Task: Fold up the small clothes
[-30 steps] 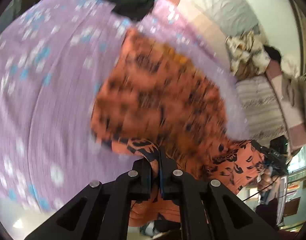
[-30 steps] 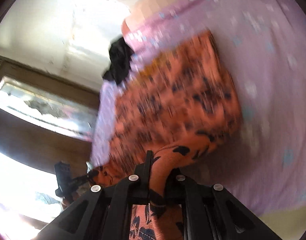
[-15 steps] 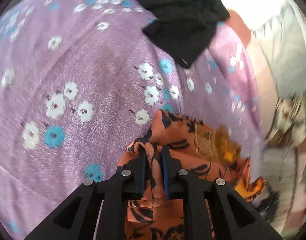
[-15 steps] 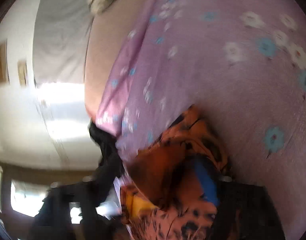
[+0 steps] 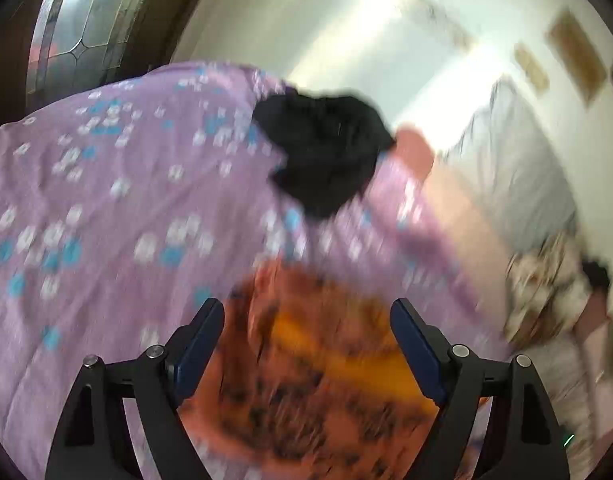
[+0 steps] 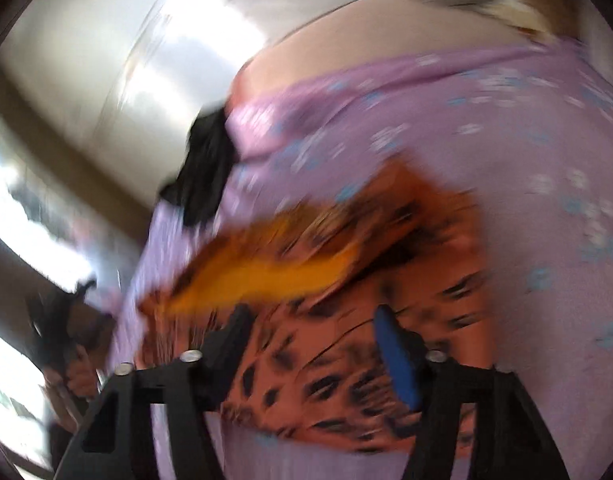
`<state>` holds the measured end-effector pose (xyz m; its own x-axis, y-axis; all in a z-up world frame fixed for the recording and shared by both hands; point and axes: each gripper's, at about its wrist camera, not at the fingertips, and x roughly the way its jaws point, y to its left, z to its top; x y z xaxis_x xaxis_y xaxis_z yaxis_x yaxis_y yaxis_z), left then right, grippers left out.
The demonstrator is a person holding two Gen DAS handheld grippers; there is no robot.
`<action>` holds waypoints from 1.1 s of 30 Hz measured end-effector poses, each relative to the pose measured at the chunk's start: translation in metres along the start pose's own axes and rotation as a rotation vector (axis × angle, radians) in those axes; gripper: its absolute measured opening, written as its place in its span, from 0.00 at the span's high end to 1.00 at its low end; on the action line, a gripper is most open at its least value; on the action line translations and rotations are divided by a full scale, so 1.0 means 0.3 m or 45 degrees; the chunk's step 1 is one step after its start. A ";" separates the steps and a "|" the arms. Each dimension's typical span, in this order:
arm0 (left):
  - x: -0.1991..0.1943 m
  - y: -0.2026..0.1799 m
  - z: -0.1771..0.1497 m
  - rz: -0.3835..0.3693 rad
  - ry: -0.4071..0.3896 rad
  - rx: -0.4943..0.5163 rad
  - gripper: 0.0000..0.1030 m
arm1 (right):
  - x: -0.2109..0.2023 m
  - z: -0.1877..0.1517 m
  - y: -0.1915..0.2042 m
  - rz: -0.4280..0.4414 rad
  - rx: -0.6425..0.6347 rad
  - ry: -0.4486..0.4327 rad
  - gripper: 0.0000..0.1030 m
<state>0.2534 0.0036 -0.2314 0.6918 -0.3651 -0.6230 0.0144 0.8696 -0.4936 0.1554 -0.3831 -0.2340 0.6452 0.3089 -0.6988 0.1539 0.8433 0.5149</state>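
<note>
Here the orange garment (image 5: 318, 380) with black blotches and a yellow inner patch lies bunched on the purple floral bedspread (image 5: 106, 208), and everything else sits around it. The left tongs (image 5: 302, 320) hover just over its near part, jaws spreading wide and still opening — the cloth shows between the blue pads (image 5: 200, 344) but neither pad presses on it. In the right wrist view the right tongs (image 6: 310, 320) hang over the same garment (image 6: 346, 300), jaws about half apart and closing, cloth below the gap, nothing pinched as far as the blur allows. Beyond the orange garment, near the bedspread's far edge, lies a crumpled black garment (image 5: 326, 152). Further off still — a pale wall (image 5: 346, 20).
</note>
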 end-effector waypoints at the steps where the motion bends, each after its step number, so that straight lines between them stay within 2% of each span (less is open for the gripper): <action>1: 0.025 -0.001 -0.036 0.062 0.035 0.029 0.17 | 0.041 -0.015 0.047 0.001 -0.053 0.041 0.51; 3: 0.083 -0.005 -0.082 0.155 0.159 0.066 0.17 | 0.146 -0.038 0.149 -0.003 -0.144 0.120 0.52; 4: 0.124 -0.011 -0.093 0.165 0.211 0.072 0.17 | 0.171 -0.059 0.182 0.007 -0.165 0.148 0.52; 6: 0.157 -0.003 -0.102 0.188 0.221 0.073 0.17 | 0.266 -0.074 0.243 0.021 -0.195 0.224 0.52; 8: 0.178 0.006 -0.097 0.238 0.212 0.075 0.17 | 0.370 -0.077 0.277 -0.022 -0.248 0.277 0.52; 11: 0.202 0.006 -0.062 0.185 0.228 0.038 0.17 | 0.511 0.036 0.326 -0.103 -0.310 0.230 0.52; 12: 0.207 0.005 -0.049 0.173 0.226 0.032 0.17 | 0.540 0.092 0.320 -0.127 -0.280 0.203 0.54; 14: 0.218 0.000 -0.022 0.181 0.207 0.032 0.17 | 0.590 0.240 0.261 -0.180 -0.112 0.096 0.54; 16: 0.212 -0.003 -0.006 0.197 0.193 0.030 0.17 | 0.567 0.333 0.180 -0.129 0.102 -0.036 0.54; 18: 0.211 0.007 -0.001 0.194 0.191 0.011 0.17 | 0.493 0.366 0.119 -0.090 0.247 -0.158 0.54; 20: 0.214 0.013 0.005 0.191 0.195 -0.006 0.17 | 0.411 0.351 0.110 -0.088 0.225 -0.237 0.54; 21: 0.211 0.014 0.005 0.194 0.196 -0.011 0.17 | 0.365 0.333 0.107 -0.126 0.178 -0.259 0.54; 23: 0.205 0.012 -0.005 0.219 0.199 -0.001 0.17 | 0.302 0.296 0.095 -0.185 0.111 -0.269 0.54; 26: 0.206 0.018 -0.027 0.292 0.213 0.020 0.17 | 0.224 0.226 -0.001 -0.303 0.084 -0.215 0.54; 28: 0.202 0.032 -0.032 0.327 0.210 0.006 0.17 | 0.209 0.190 -0.086 -0.428 0.110 -0.164 0.54; 30: 0.193 0.052 -0.030 0.352 0.203 -0.015 0.17 | 0.261 0.165 -0.215 -0.635 0.189 -0.029 0.54; 31: 0.194 0.065 -0.026 0.373 0.205 -0.029 0.17 | 0.273 0.155 -0.257 -0.663 0.229 0.008 0.54; 33: 0.207 0.105 -0.017 0.437 0.231 -0.066 0.17 | 0.240 0.150 -0.218 -0.651 0.222 -0.058 0.54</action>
<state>0.2931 0.0067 -0.2888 0.5111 -0.1131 -0.8521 -0.2355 0.9349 -0.2654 0.2255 -0.4358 -0.2958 0.4867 -0.1440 -0.8616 0.5757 0.7947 0.1924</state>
